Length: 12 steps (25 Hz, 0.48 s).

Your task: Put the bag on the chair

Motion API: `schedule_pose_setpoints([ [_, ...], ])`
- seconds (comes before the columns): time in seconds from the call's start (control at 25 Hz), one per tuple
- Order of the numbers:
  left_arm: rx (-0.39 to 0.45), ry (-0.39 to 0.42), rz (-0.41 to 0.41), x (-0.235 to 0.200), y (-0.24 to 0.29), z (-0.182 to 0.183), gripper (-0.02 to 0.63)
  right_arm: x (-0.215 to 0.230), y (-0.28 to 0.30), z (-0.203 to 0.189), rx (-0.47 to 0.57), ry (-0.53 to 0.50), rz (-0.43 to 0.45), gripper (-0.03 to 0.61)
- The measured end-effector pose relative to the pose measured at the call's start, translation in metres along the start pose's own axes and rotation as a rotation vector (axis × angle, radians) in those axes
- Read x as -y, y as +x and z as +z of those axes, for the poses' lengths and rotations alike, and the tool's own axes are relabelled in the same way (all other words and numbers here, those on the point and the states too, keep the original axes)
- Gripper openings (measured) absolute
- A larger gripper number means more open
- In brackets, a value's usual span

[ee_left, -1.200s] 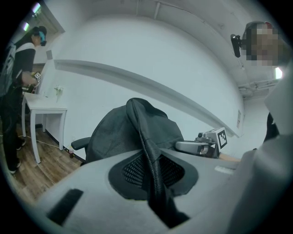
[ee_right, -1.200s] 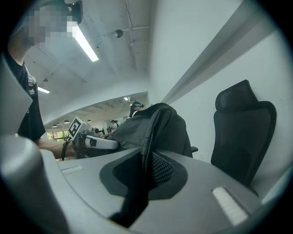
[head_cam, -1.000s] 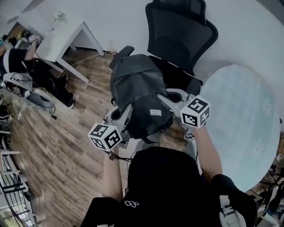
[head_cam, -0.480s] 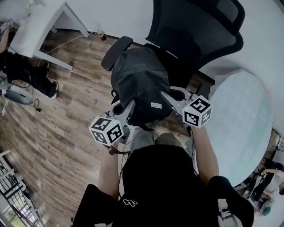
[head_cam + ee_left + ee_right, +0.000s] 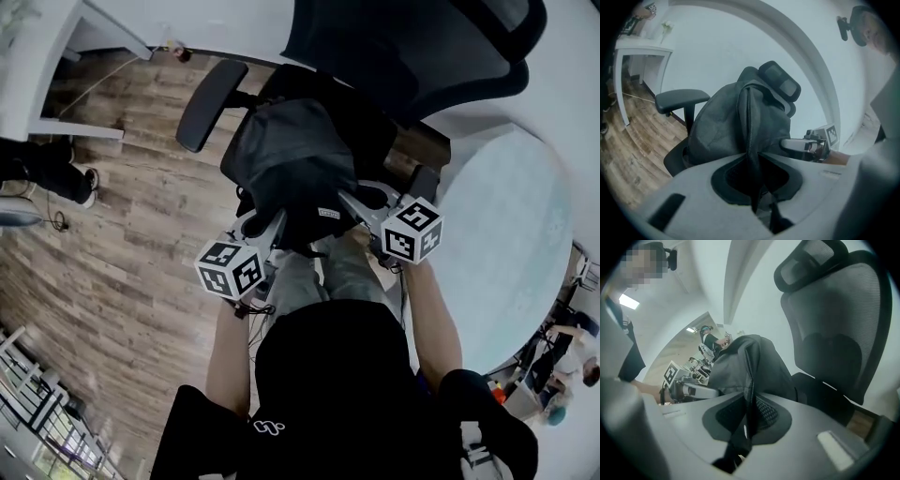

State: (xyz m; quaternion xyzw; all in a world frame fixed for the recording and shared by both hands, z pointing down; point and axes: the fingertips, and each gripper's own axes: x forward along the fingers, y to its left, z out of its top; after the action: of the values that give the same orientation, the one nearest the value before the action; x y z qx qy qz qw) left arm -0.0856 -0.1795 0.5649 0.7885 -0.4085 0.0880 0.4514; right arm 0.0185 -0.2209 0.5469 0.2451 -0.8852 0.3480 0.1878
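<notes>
One bag [image 5: 291,164], one chair [image 5: 412,47], left gripper [image 5: 270,225], right gripper [image 5: 358,202], each pinching bag

1. The right tongs [image 5: 749,405] are closed on a black strap [image 5: 742,439] of the dark grey bag [image 5: 759,366].
2. The bag sits close in front of a black office chair [image 5: 834,329] with a mesh back.
3. The chair's headrest [image 5: 808,263] is at the top.

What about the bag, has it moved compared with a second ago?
Yes. Against the chair, the bag has moved forward: it was level with the armrest and is now past it, over the seat.
</notes>
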Motion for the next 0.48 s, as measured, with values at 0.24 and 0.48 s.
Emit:
schedule_pose_setpoints([
  [0.24, -0.073, -0.074, 0.046, -0.036, 0.038, -0.038, 0.043, 0.039, 0.028, -0.042, -0.089, 0.06, 0.002, 0.04],
  [0.48, -0.04, -0.132, 0.048, -0.072, 0.058, -0.027, 0.041, 0.06, 0.062, -0.036, -0.067, 0.085, 0.022, 0.04],
])
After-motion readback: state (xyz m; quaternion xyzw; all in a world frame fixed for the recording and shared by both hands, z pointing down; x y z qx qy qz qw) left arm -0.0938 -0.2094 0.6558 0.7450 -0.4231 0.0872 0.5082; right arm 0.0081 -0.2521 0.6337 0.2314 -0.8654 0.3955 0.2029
